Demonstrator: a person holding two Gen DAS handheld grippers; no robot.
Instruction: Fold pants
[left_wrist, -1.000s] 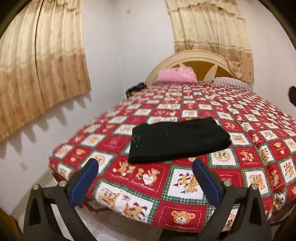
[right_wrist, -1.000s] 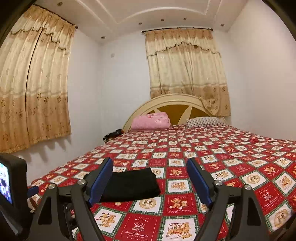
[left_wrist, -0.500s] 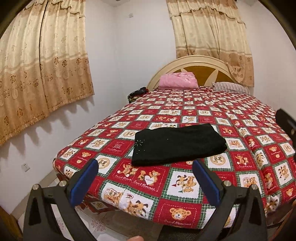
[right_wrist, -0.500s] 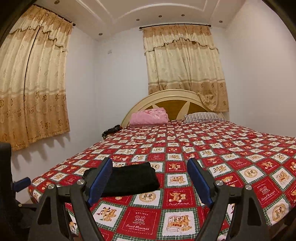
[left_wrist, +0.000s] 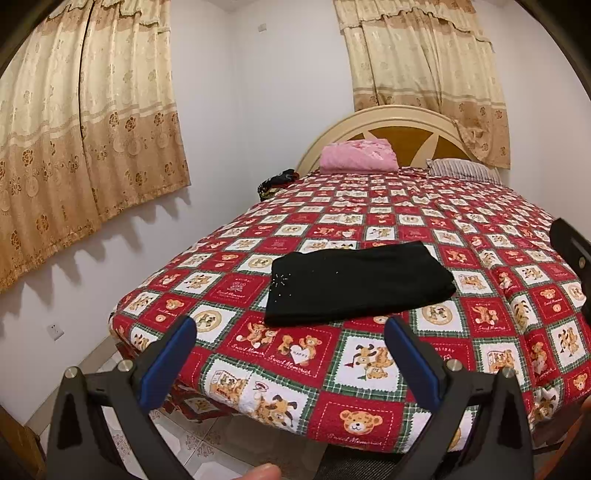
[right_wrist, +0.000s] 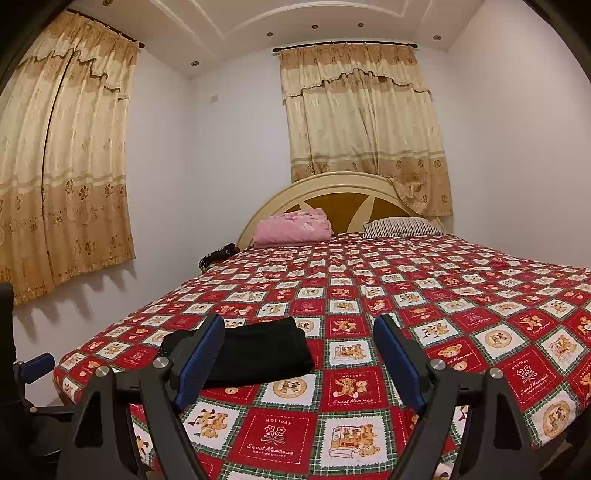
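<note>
The folded black fabric pants (left_wrist: 360, 283) lie flat on the red, white and green teddy-bear patchwork bedspread (left_wrist: 369, 373), near the foot corner. The left gripper (left_wrist: 290, 343) hangs short of them, blue-padded fingers spread wide, pants at twelve o'clock. The right gripper (right_wrist: 298, 345) likewise gapes with nothing between its fingers, pants at ten o'clock.

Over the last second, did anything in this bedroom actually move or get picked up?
Only the viewpoints shifted: the left gripper backed away from the bed, so more floor and wall show, and the right gripper tilted slightly. Nothing was grasped or let go. The pants lie folded in the same spot, both grippers open and empty, pink bundle and pillow unmoved.
</note>
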